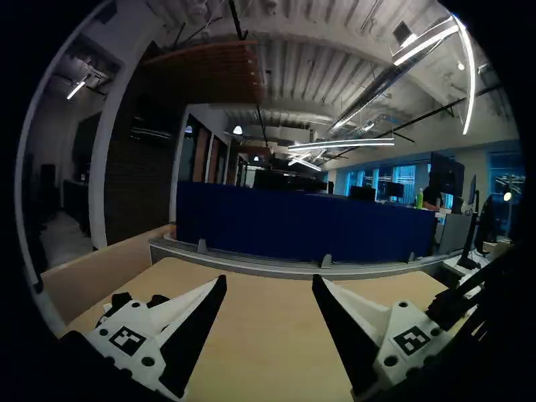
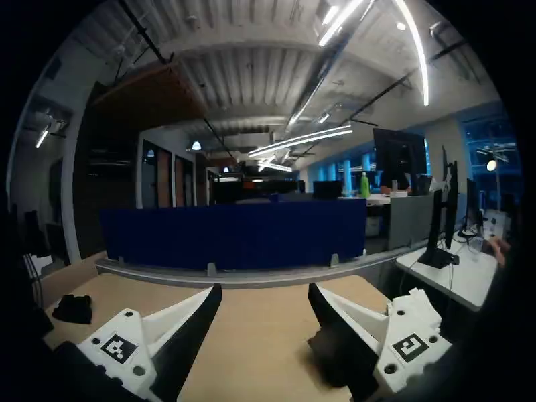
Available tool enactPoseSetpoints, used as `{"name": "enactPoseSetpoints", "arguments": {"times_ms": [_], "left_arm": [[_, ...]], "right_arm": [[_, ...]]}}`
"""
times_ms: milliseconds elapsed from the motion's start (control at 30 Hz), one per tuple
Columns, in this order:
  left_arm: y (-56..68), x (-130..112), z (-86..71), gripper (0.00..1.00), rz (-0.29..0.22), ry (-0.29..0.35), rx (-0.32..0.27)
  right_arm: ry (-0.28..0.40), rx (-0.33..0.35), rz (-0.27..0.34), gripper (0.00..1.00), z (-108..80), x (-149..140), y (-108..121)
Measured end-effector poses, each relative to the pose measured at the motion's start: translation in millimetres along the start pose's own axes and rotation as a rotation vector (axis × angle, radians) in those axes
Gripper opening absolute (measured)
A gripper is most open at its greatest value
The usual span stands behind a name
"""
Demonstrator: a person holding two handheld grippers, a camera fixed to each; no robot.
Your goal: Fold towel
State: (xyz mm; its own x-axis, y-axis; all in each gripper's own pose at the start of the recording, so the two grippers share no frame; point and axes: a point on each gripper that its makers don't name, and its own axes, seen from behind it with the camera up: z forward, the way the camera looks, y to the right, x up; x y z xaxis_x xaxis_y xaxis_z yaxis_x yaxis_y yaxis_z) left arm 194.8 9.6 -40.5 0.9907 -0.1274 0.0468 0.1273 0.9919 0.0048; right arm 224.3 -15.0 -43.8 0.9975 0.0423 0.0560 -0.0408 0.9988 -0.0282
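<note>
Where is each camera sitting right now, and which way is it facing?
Left gripper view: rides on the left gripper, low over the wooden table, facing the blue partition; its two fingers stand apart with nothing between them.
Right gripper view: rides on the right gripper, facing the same way, with a monitor to the right; its fingers stand apart, and a dark crumpled item lies on the table at left.
Shared: the table, the partition and the ceiling lights.
</note>
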Motion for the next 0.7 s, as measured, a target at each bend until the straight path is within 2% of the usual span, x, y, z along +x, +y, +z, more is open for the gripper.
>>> {"name": "enactPoseSetpoints", "arguments": {"times_ms": [200,367,567,700], "left_arm": [[-4.8,2,4.5,0.94,0.007,0.024,0.0],[-8.6,-7,8.0,0.94,0.034,0.037,0.007],[-12.1,-32,12.0,0.94,0.121,0.077,0.024],[-16.8,-55,14.8,0.94,0.158,0.088,0.042]], "right_arm": [[-0.01,0.019,-0.017,1.0,8.3,0,-16],[-0.032,0.042,-0.036,1.0,15.4,-6,-28],[-0.063,0.077,-0.042,1.0,26.7,-19,-43],[-0.083,0.101,-0.053,1.0,38.1,-25,-53]]}}
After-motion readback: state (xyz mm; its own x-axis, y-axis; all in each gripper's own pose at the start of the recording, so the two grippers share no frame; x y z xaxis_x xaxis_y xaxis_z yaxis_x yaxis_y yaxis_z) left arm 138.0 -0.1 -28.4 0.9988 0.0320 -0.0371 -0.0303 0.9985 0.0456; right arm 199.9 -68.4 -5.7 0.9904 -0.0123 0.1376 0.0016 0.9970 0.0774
